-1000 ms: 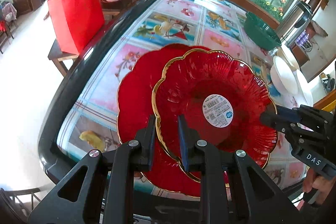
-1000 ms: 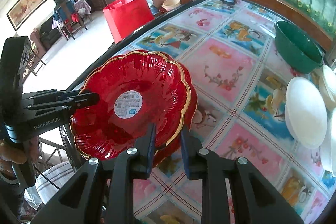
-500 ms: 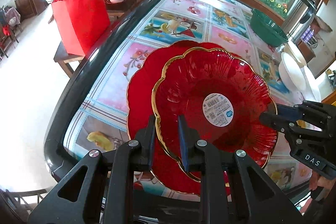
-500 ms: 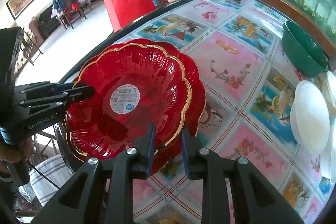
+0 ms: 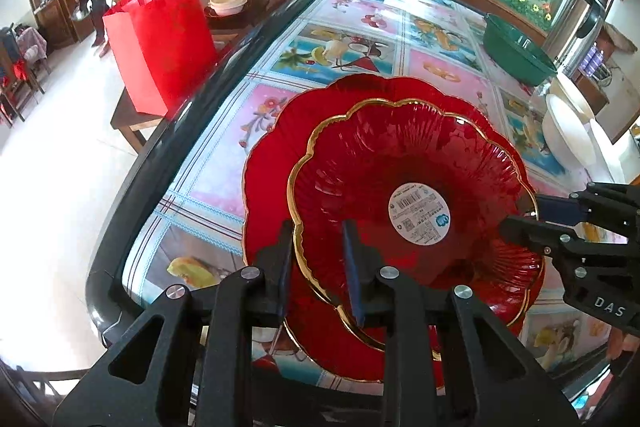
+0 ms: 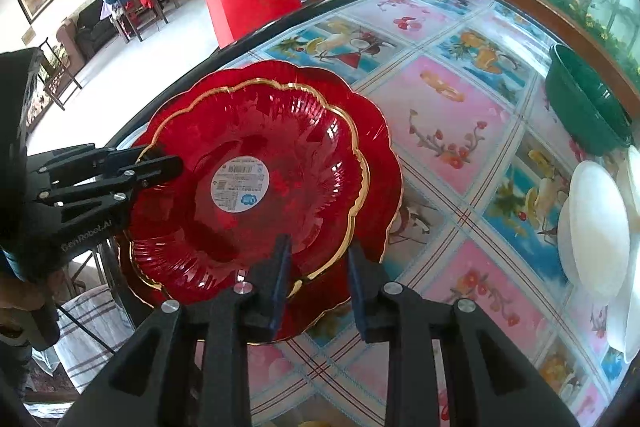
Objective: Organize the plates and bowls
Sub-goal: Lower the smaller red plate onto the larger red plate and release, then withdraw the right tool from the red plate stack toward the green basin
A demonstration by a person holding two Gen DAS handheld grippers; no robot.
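Two hand-held grippers grip one red scalloped plate with a gold rim (image 5: 400, 163) from opposite sides, holding it just above a larger red plate (image 5: 272, 163) that lies near the corner of a table (image 5: 360, 23) covered in a fruit-and-flower patterned cloth. The left gripper (image 5: 318, 259) has its jaws narrowly parted around the near edge of the upper plate, one finger above the rim and one below. The right gripper (image 6: 318, 267) clasps the opposite edge in the same way, jaws nearly closed on the rim. A round white barcode sticker (image 6: 240, 185) sits at the upper plate's centre. Farther along the table stand a dark green bowl (image 6: 588, 107) and, nearer, a stack of white dishes (image 6: 600, 223). A red paper bag (image 5: 160, 39) stands beside the table.
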